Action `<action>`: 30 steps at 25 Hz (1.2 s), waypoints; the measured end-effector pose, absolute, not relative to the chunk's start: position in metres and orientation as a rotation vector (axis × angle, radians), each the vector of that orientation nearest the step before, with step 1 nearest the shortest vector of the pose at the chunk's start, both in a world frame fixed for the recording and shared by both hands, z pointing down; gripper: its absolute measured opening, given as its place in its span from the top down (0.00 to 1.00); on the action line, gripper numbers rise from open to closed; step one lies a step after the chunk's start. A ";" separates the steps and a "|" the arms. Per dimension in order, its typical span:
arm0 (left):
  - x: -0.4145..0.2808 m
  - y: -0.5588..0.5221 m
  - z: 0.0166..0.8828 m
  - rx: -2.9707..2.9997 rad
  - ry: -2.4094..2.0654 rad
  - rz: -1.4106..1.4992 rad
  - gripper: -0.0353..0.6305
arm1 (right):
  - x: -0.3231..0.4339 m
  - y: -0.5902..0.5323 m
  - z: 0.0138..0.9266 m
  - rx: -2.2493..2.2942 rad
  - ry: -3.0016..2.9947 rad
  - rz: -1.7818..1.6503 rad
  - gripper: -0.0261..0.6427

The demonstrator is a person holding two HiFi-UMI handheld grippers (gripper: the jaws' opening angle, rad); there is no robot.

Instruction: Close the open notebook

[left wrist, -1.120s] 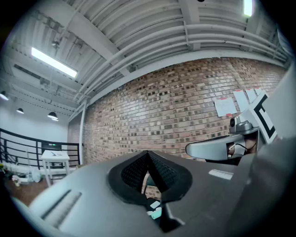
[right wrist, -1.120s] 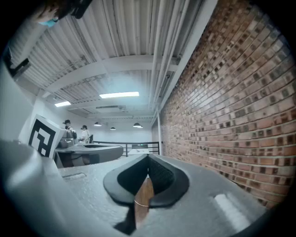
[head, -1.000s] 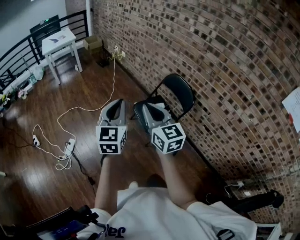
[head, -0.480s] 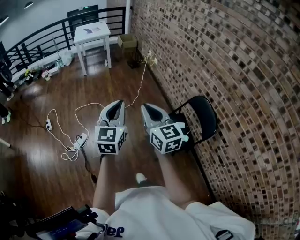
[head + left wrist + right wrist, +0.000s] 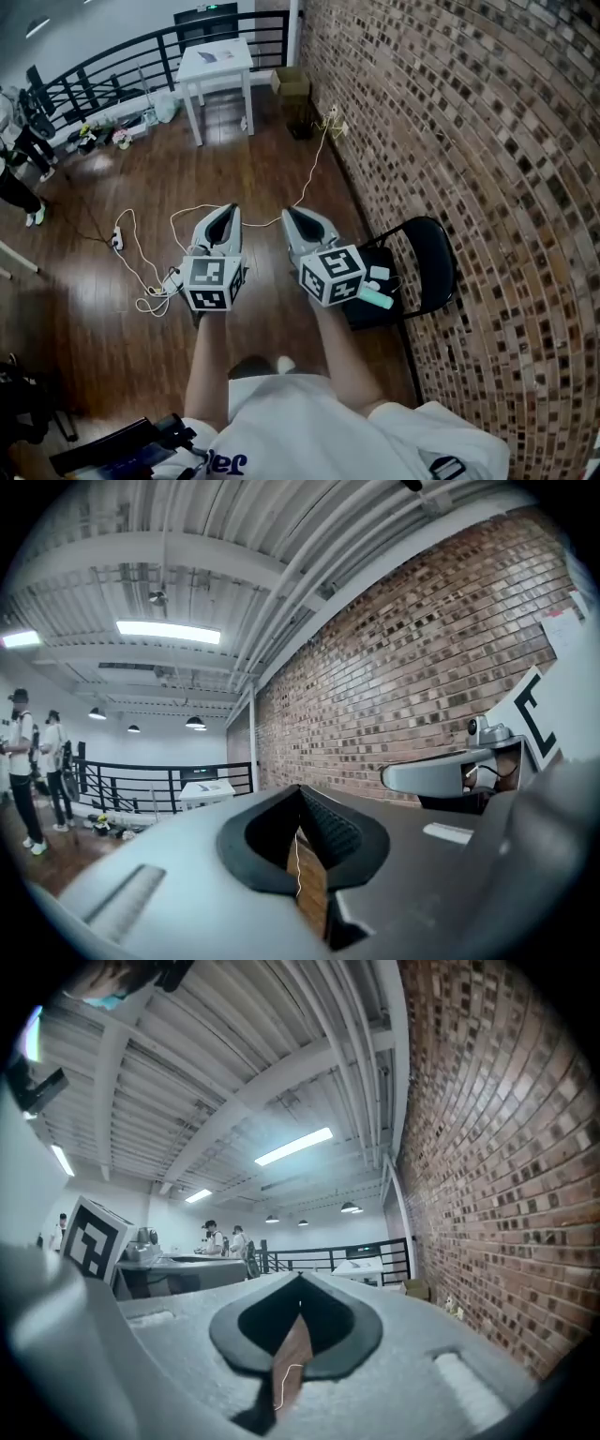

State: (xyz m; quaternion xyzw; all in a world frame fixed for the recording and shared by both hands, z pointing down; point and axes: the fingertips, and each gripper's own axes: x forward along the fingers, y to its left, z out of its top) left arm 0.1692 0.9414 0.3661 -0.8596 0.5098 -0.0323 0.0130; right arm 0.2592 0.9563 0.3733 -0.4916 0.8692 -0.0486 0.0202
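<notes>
A: Where was the notebook (image 5: 217,56)?
B: It seemingly lay mid-top on the white table (image 5: 236,67), well apart from both grippers.
A: Jaws?
B: The left gripper (image 5: 226,209) and right gripper (image 5: 290,213) were pressed together, empty.

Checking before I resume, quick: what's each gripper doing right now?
Left grey two-jaw gripper: closed, holding nothing.
Right grey two-jaw gripper: closed, holding nothing.

Cam panned: chair (image 5: 436,258) now lower-R, white table (image 5: 217,58) top-centre.
</notes>
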 end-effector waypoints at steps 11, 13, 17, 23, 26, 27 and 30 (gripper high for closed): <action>0.115 0.813 0.403 -2.683 1.703 -0.115 0.93 | 0.209 0.821 0.410 -1.486 2.780 -0.230 0.97; 0.099 0.775 0.397 -2.676 1.715 -0.074 0.93 | 0.191 0.784 0.402 -1.474 2.801 -0.182 0.97; 0.054 0.704 0.374 -2.631 1.737 0.010 0.93 | 0.145 0.713 0.376 -1.437 2.811 -0.085 0.97; 0.003 0.631 0.369 -2.608 1.786 0.065 0.93 | 0.096 0.639 0.366 -1.445 2.741 -0.033 0.97; 0.002 0.598 0.390 -2.652 1.799 0.014 0.93 | 0.092 0.603 0.375 -1.509 2.698 -0.078 0.97; 0.002 0.586 0.396 -2.651 1.821 0.000 0.93 | 0.094 0.589 0.378 -1.527 2.679 -0.103 0.98; -0.003 0.544 0.402 -2.623 1.912 0.017 0.94 | 0.100 0.542 0.383 -1.562 2.636 -0.145 0.98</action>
